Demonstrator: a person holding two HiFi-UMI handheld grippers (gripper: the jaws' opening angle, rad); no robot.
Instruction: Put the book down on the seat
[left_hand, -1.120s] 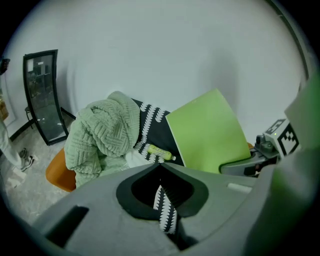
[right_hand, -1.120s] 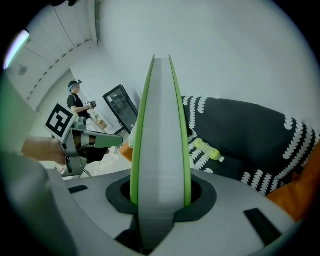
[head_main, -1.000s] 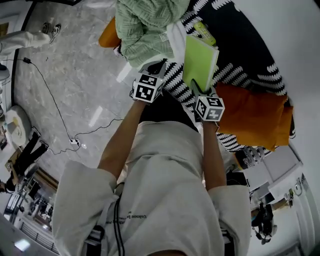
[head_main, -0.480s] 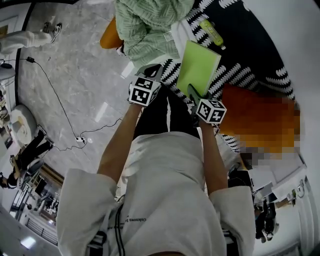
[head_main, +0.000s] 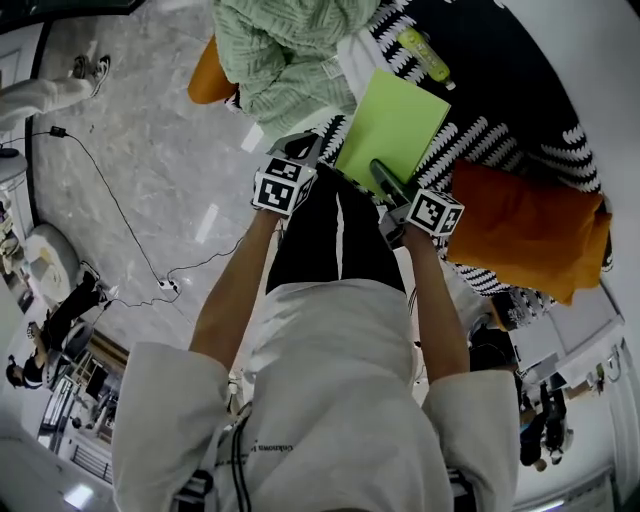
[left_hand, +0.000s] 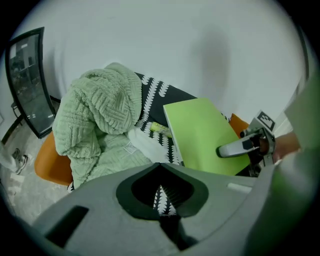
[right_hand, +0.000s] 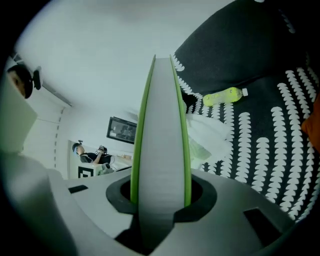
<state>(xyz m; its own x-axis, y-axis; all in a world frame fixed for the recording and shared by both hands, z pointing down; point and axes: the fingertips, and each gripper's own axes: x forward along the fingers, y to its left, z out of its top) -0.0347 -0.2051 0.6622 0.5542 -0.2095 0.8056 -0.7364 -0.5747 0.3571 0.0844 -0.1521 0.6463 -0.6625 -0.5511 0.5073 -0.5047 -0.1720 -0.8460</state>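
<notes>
A lime-green book (head_main: 392, 125) hangs over the black seat with white pattern (head_main: 500, 100), its cover facing up toward the head view. My right gripper (head_main: 387, 183) is shut on the book's near edge. In the right gripper view the book (right_hand: 160, 140) stands edge-on between the jaws, grey pages framed by green covers. My left gripper (head_main: 303, 148) hovers just left of the book, over the seat's front edge, shut and empty. The left gripper view shows the book (left_hand: 202, 135) with the right gripper (left_hand: 235, 148) clamped on it.
A pale green knitted blanket (head_main: 290, 50) is heaped on the seat's left end, with a white cloth (head_main: 352, 60) beside it. A yellow-green bottle (head_main: 425, 55) lies further back on the seat. An orange cushion (head_main: 520, 225) sits to the right. Cables run over the marble floor (head_main: 120, 150).
The book has tipped from nearly edge-on to a flatter pose, so more of its cover shows. The right gripper has shifted slightly right; the left gripper has barely moved.
</notes>
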